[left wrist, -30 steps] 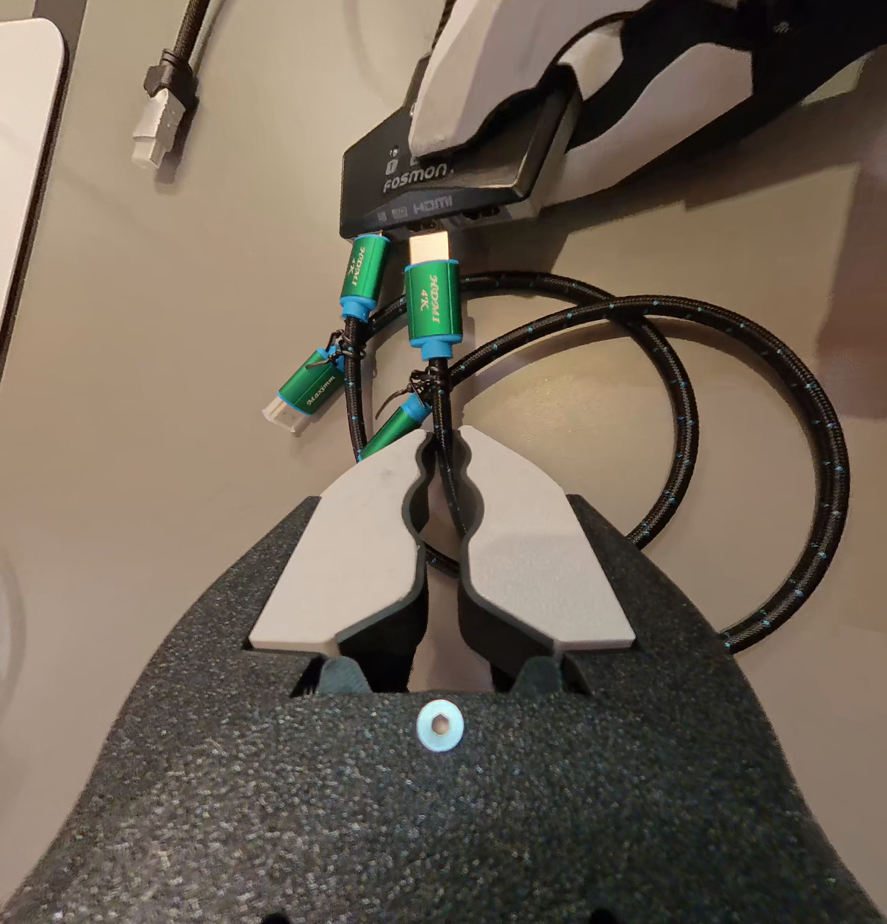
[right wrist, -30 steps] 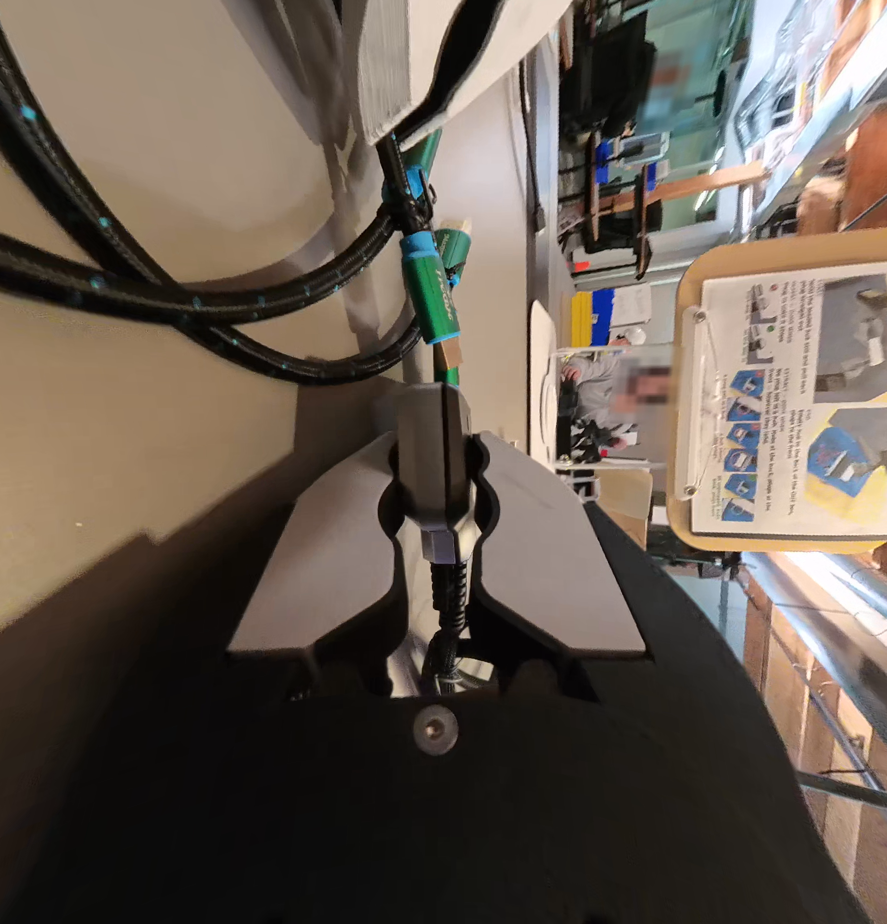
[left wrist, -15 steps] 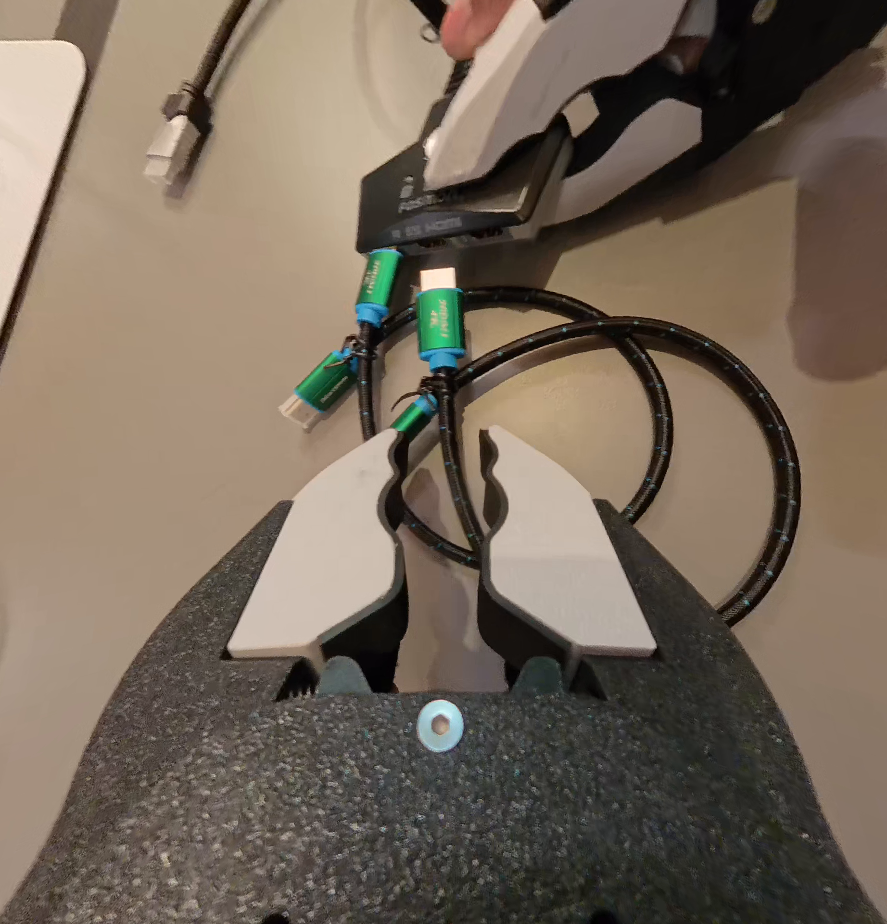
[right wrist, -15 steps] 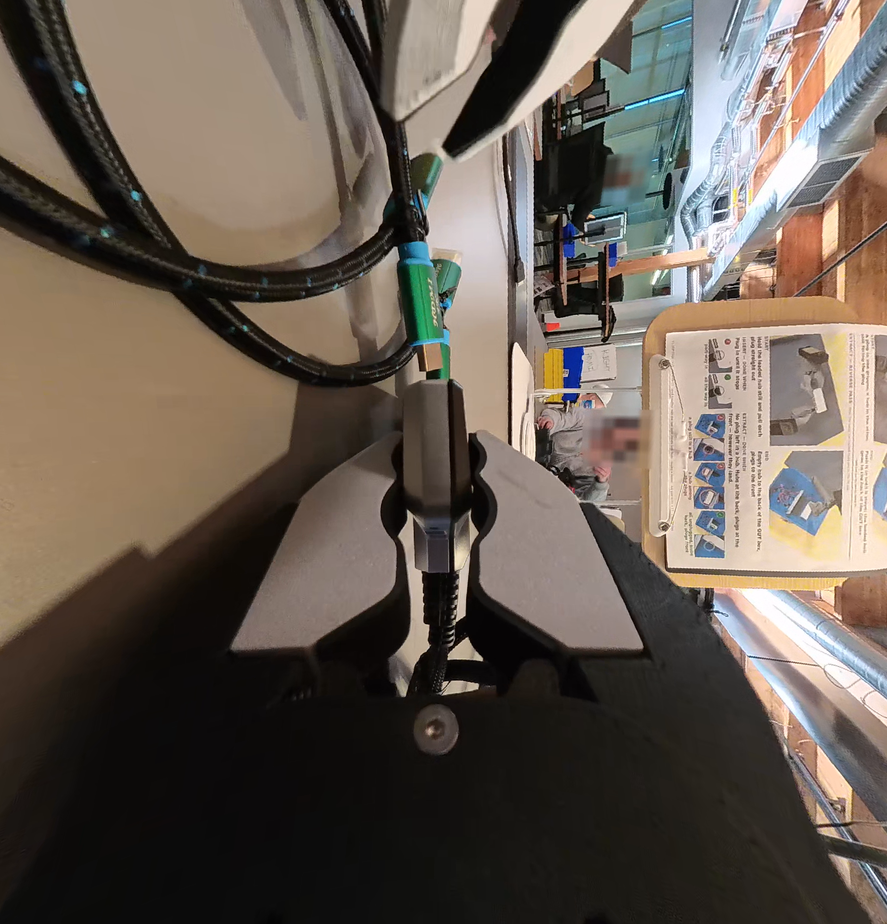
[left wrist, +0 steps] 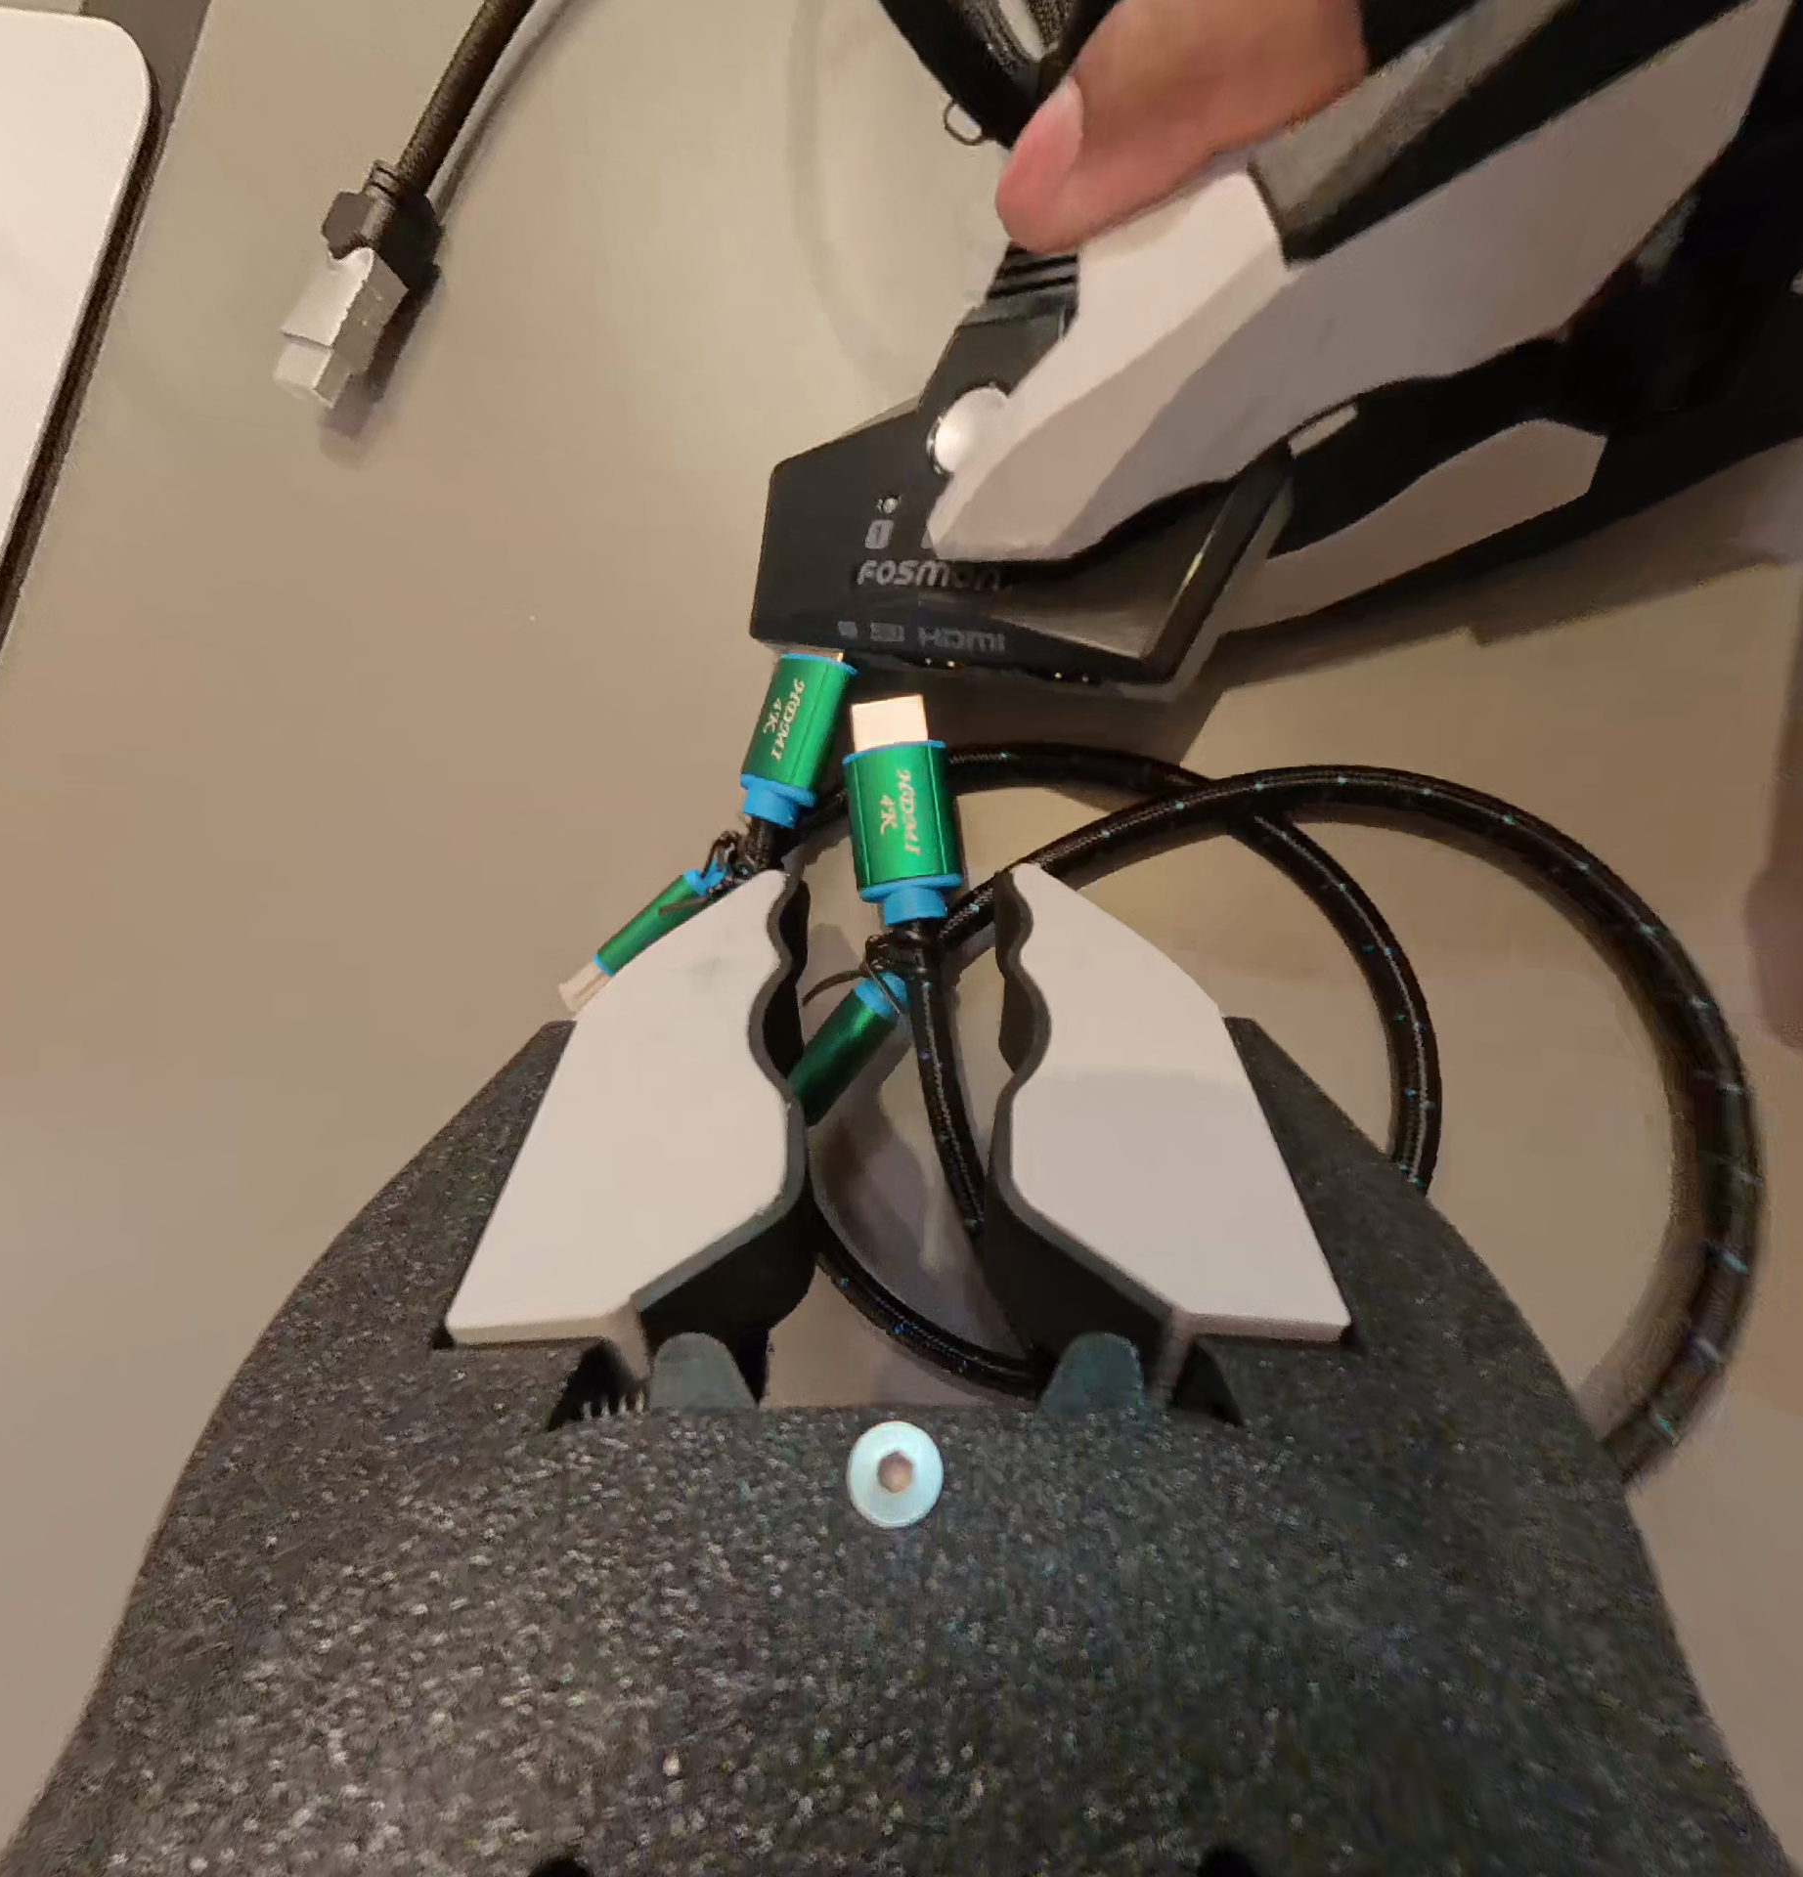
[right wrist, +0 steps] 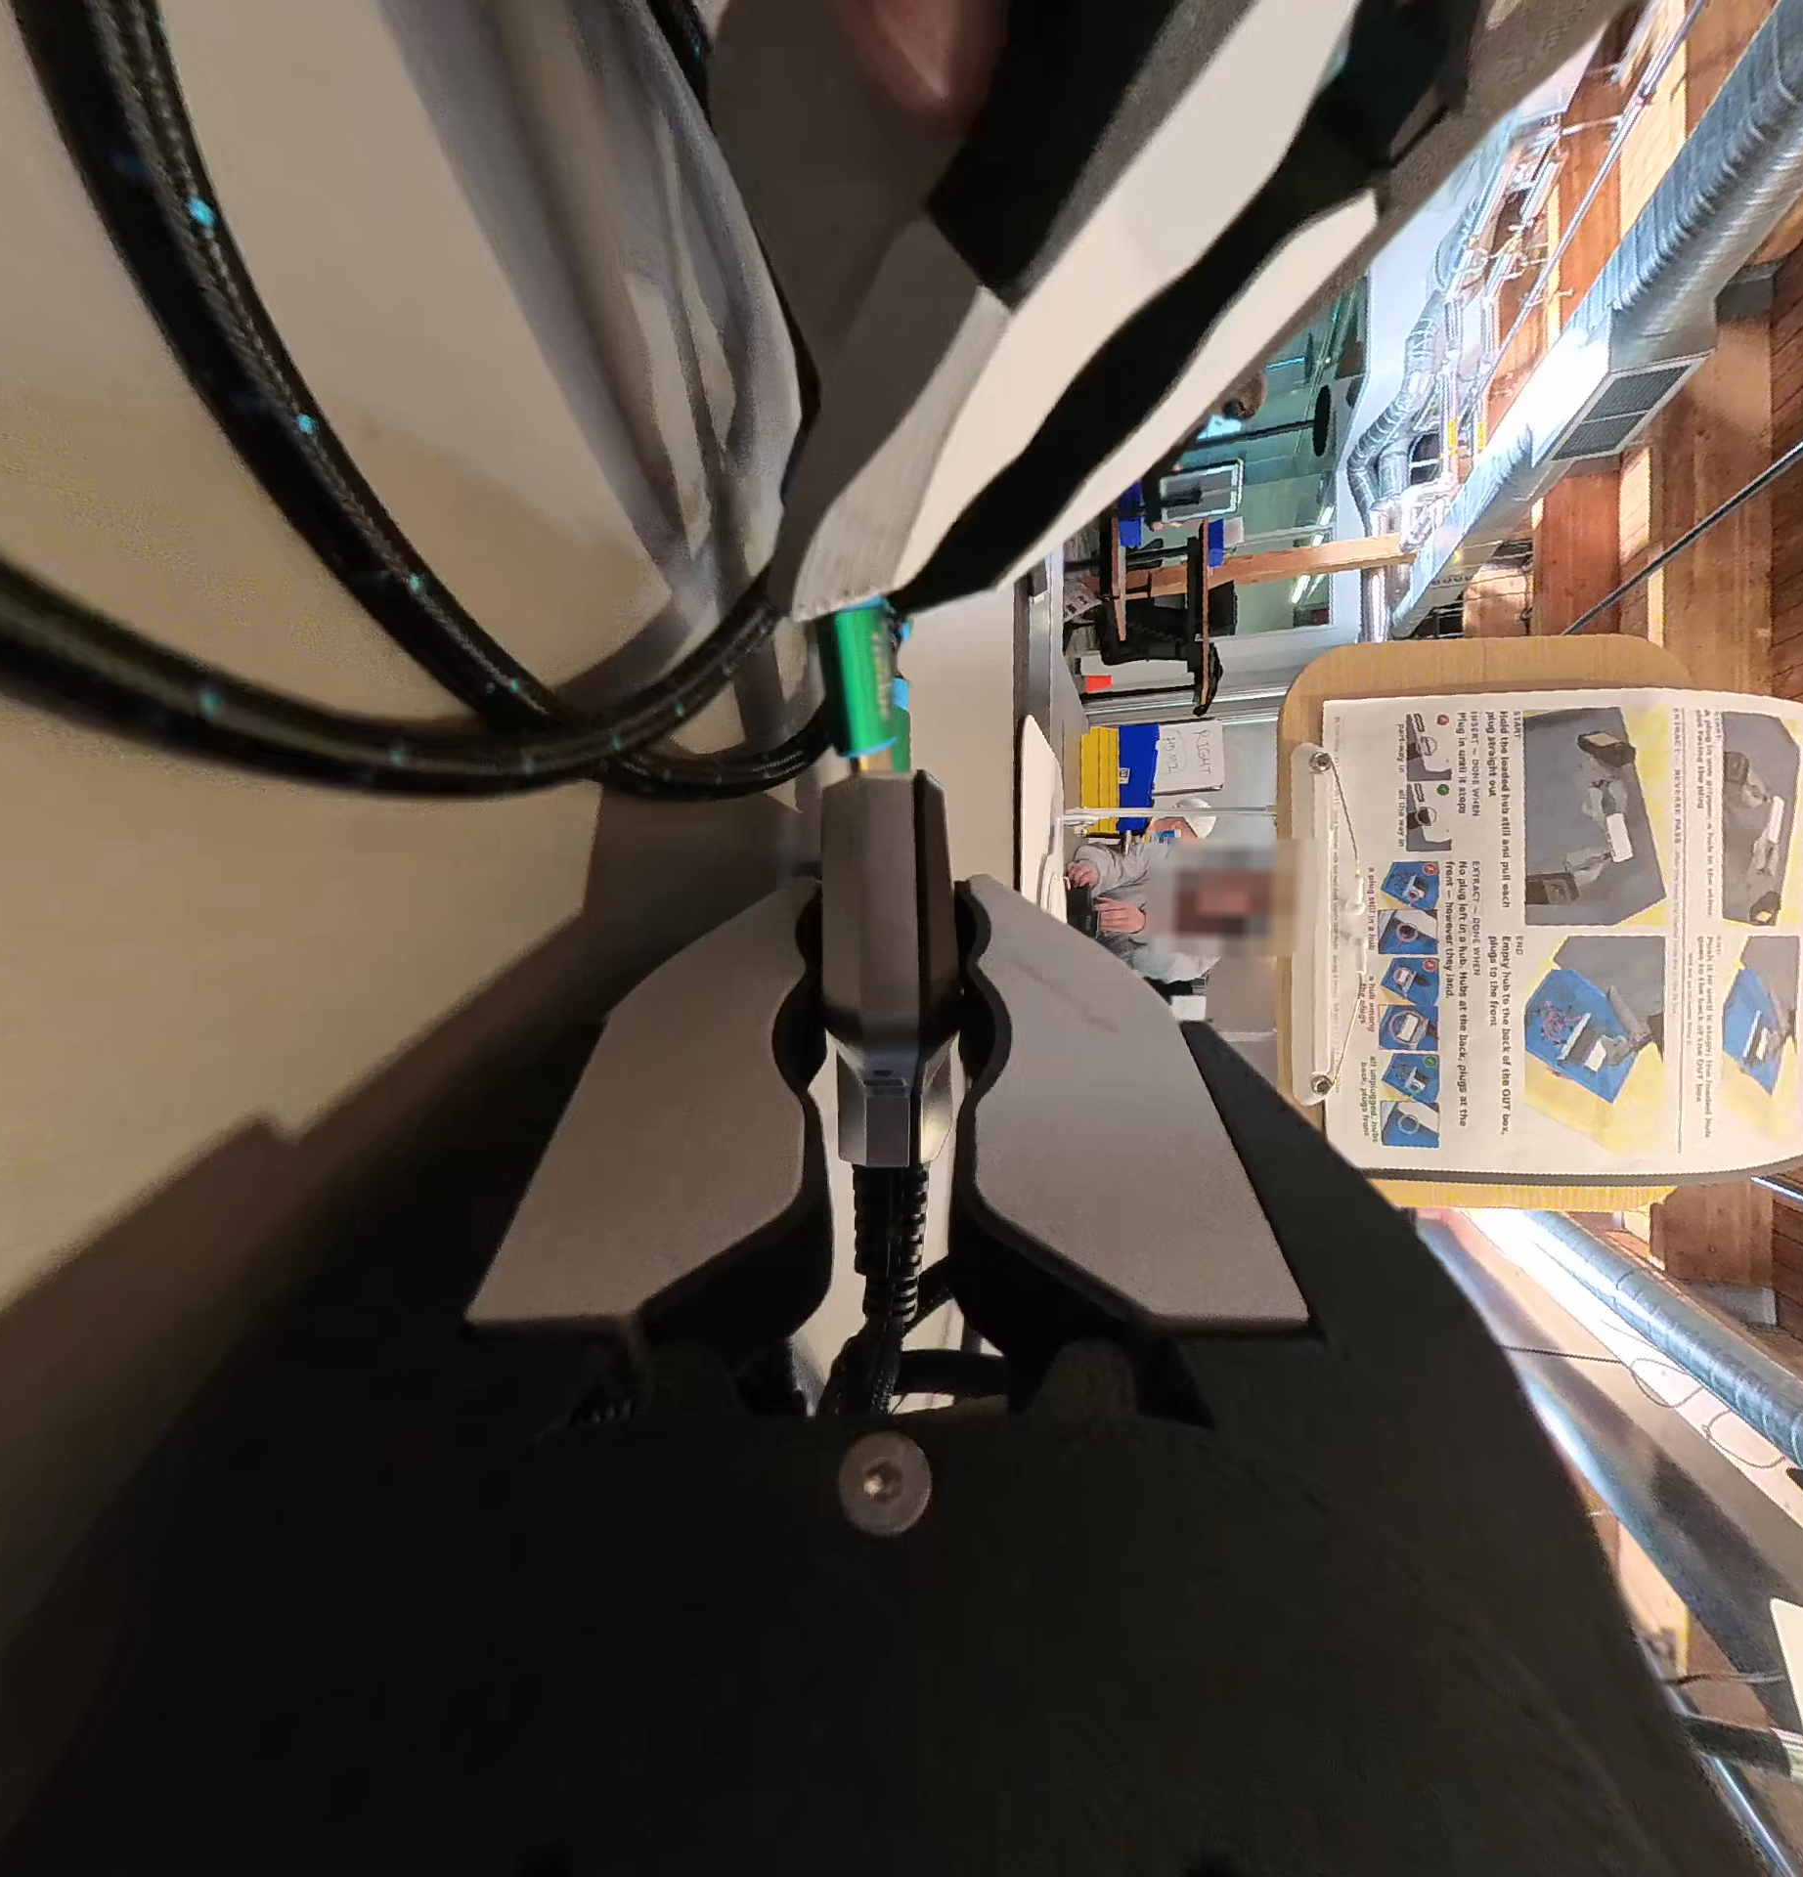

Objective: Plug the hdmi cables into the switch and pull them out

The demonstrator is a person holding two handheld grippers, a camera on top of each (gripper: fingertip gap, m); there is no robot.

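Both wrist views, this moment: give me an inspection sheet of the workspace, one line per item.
Surface: smooth beige table.
Things: black switch box with one green plug in a port; a second green plug lies free just short of it.
Clutter: loose silver-tipped black cable end; white pad at the table's left edge.
Grippers: left gripper open, pads clear of the braided cable between them; right gripper clamped on the switch box.
Cables: black braided loops with blue flecks; two more green plugs tied on.
Surroundings: clipboard with printed sheet; a seated person behind.
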